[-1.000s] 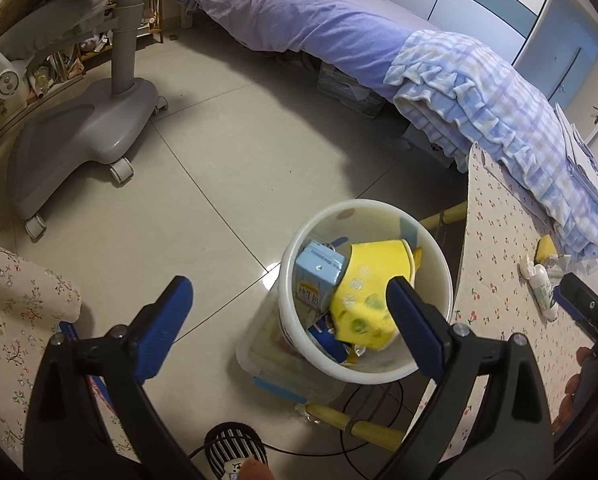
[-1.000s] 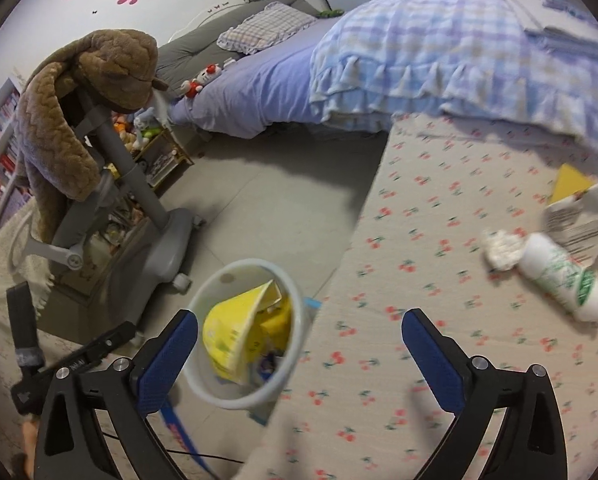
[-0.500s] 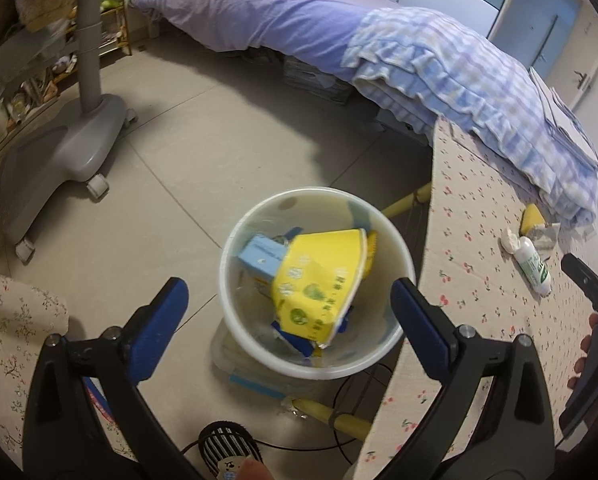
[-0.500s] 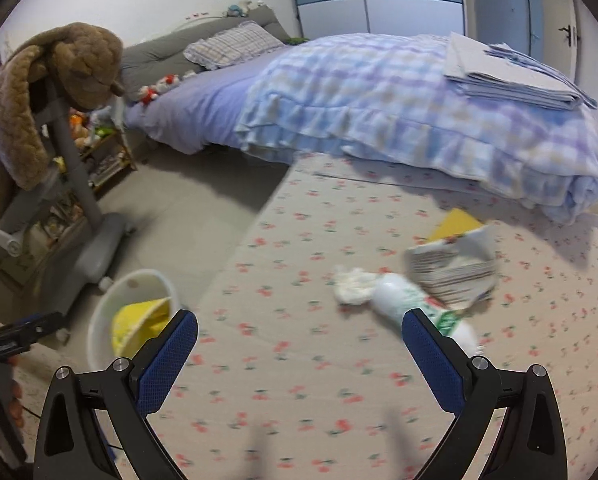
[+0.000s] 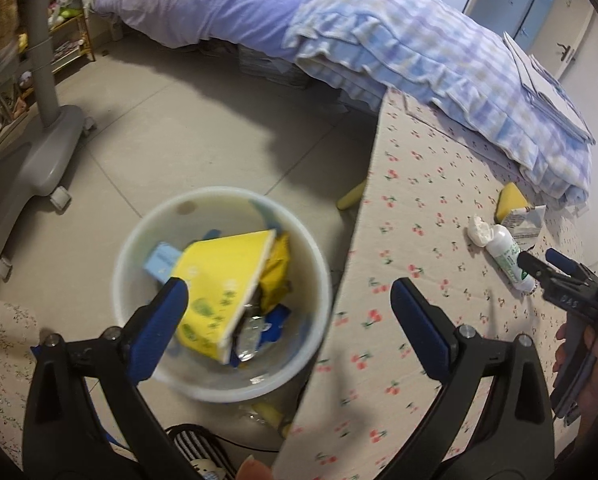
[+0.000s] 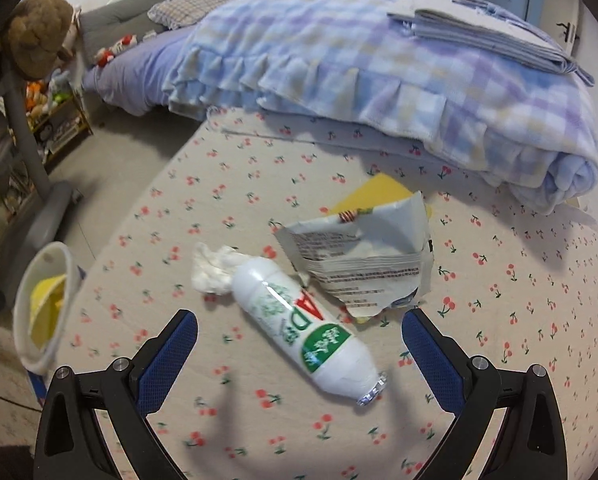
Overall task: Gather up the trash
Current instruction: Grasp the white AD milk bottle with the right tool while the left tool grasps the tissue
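A white bin [image 5: 147, 240] stands on the floor beside the table, holding a yellow carton [image 5: 223, 284] and other wrappers; it also shows in the right wrist view [image 6: 47, 304]. My left gripper [image 5: 287, 312] is open and empty above the bin's near edge. On the cherry-print table lie a white bottle with a green label [image 6: 299, 324], a crumpled tissue [image 6: 213, 270], a torn white packet [image 6: 363, 256] and a yellow piece [image 6: 375, 192]. My right gripper [image 6: 299, 332] is open, hovering just above the bottle. The bottle also shows in the left wrist view [image 5: 509, 256].
A bed with a checked blanket [image 6: 379, 60] borders the table's far side. A grey chair base on wheels [image 5: 31, 160] stands on the tiled floor left of the bin. A cable and small striped object [image 5: 195, 448] lie near the bin.
My right gripper has swung from over the bin to the table and closed in on the bottle. My left gripper has shifted right, towards the table edge.
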`<state>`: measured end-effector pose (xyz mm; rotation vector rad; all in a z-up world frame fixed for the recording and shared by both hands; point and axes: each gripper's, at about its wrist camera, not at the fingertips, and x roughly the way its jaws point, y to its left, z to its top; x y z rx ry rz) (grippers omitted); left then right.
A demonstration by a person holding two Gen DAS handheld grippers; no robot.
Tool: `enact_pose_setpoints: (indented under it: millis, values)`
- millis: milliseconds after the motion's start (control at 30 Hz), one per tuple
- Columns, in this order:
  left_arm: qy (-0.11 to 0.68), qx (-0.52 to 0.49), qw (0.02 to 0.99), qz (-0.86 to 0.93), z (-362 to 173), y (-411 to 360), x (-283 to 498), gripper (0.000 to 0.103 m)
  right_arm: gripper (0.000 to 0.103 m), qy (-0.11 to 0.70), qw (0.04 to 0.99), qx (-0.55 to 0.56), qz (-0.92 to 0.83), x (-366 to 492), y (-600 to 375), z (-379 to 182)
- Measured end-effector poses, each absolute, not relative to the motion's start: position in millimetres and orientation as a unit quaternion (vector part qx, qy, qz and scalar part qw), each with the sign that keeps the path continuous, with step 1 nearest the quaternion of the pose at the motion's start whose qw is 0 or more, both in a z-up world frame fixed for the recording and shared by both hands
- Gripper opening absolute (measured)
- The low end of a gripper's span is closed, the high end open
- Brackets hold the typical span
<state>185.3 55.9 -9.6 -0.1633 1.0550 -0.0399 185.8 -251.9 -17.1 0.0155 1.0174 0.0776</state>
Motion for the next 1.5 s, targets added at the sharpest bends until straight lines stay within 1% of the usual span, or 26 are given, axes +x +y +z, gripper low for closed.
enact_pose_setpoints:
  millis: [200,400,500,567,633,700,867,1133,1200,1300,1367,1467,1500]
  values:
    - [0.509,-0.064,0.858,-0.031,-13,26,199,0.101,0.103,0.511,0.859,0.006,0.034,193,-258,-38]
    - [0.515,-0.057,0.854,-0.043,-17,1,207,0.101,0.101,0.544,0.837,0.04,0.05,199,-263,-54]
    - [0.52,-0.058,0.851,-0.049,-20,-9,211,0.101,0.09,0.554,0.83,0.039,0.054,199,-261,-59]
    - [0.523,-0.059,0.849,-0.053,-21,-17,213,0.101,0.064,0.552,0.831,0.032,0.056,197,-259,-55]
    - [0.524,-0.06,0.848,-0.056,-22,-23,214,0.101,0.056,0.552,0.83,0.042,0.069,196,-260,-52]
    - [0.526,-0.061,0.846,-0.059,-23,-28,215,0.101,0.052,0.55,0.83,0.048,0.076,192,-261,-50]
    - [0.525,-0.065,0.846,-0.064,-25,-40,220,0.101,0.048,0.54,0.836,0.056,0.082,179,-271,-35]
    - [0.504,-0.074,0.856,-0.091,-25,-68,231,0.1,0.047,0.521,0.845,0.087,0.086,145,-314,-5]
    - [0.499,-0.072,0.858,-0.103,-27,-79,235,0.097,0.046,0.517,0.846,0.104,0.083,134,-330,-1]
    - [0.496,-0.058,0.857,-0.122,-34,-100,239,0.088,0.046,0.515,0.846,0.115,0.072,123,-351,0]
    - [0.496,-0.051,0.857,-0.132,-39,-113,242,0.077,0.046,0.515,0.846,0.12,0.064,115,-365,-1]
    - [0.495,-0.05,0.856,-0.14,-47,-125,248,0.067,0.046,0.515,0.846,0.131,0.049,102,-389,0]
    - [0.495,-0.052,0.856,-0.142,-49,-128,249,0.065,0.046,0.515,0.845,0.136,0.044,99,-396,-1]
